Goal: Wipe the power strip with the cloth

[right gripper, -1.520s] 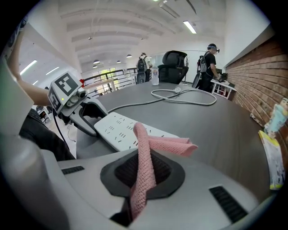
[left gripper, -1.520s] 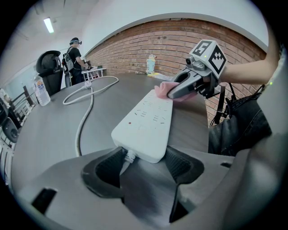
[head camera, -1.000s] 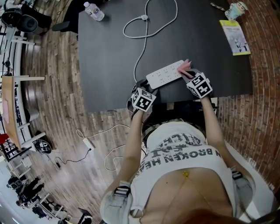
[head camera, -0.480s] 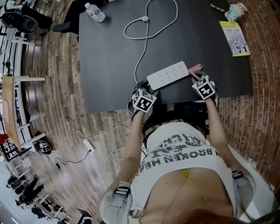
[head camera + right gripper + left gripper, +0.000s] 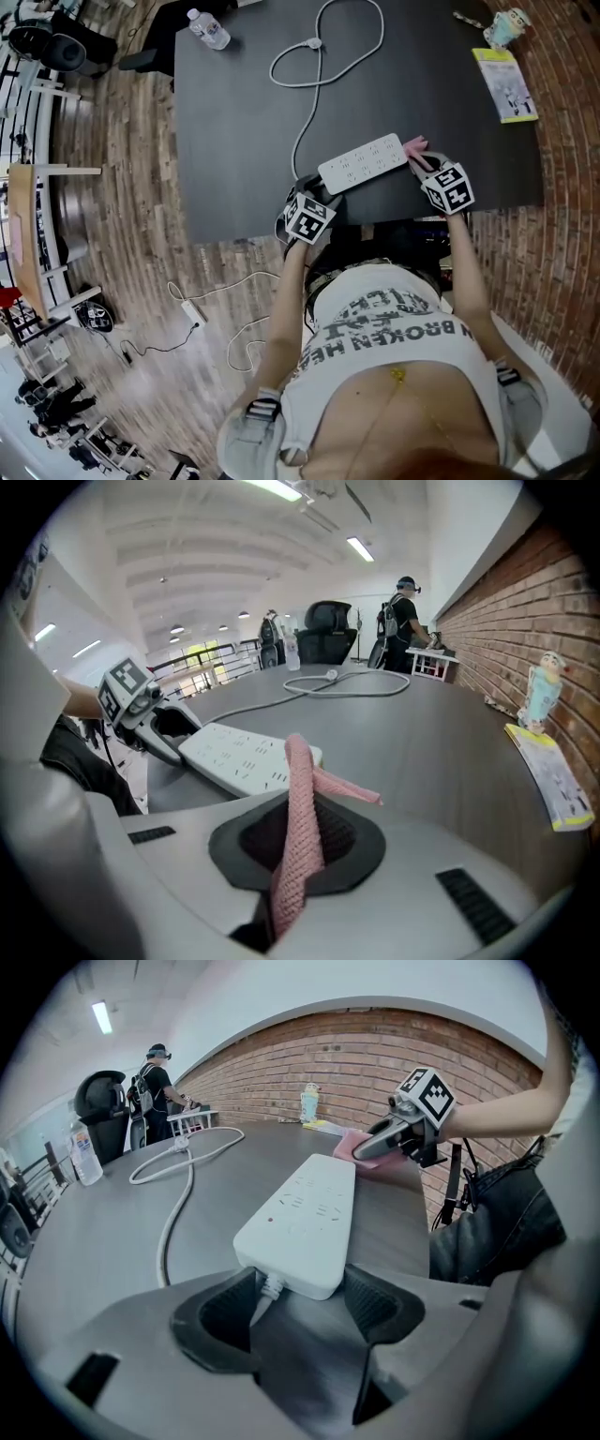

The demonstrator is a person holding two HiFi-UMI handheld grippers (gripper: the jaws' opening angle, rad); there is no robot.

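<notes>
L gripper [image 5: 297, 1277] is clamped at its tips on the cord end of the power strip [image 5: 363, 162], one pad on each long side. The cord [image 5: 180, 1199] leaves btwn the jaws and runs off across the table [image 5: 234, 141] in a loose loop to its plug. R gripper [image 5: 302, 829] is clenched on the cloth [image 5: 298, 780], pink w/ a knit-like texture: it stands up as a folded band btwn the closed jaws & a free corner flops fwd onto the tabletop. Strip is white and lies flat near the table's front edge, sockets up, at a slant w/ its L end nearer the person. Cloth sits at the strip's R end, just beside it; can't tell if it touches. Grippers are at the front edge, one at each end of the strip. Elsewhere on the dark table, well apart from the strip: water bottle [image 5: 208, 28] at the far-L corner, yellow booklet [image 5: 507, 82] & a small pale figure [image 5: 506, 23] at far R, by the brick wall [image 5: 375, 1054]. On the wood floor [image 5: 122, 187] to the person's L lies a second small white strip [image 5: 190, 309] w/ its own cord. People in bkgd [image 5: 403, 611] stand beyond the table.
</notes>
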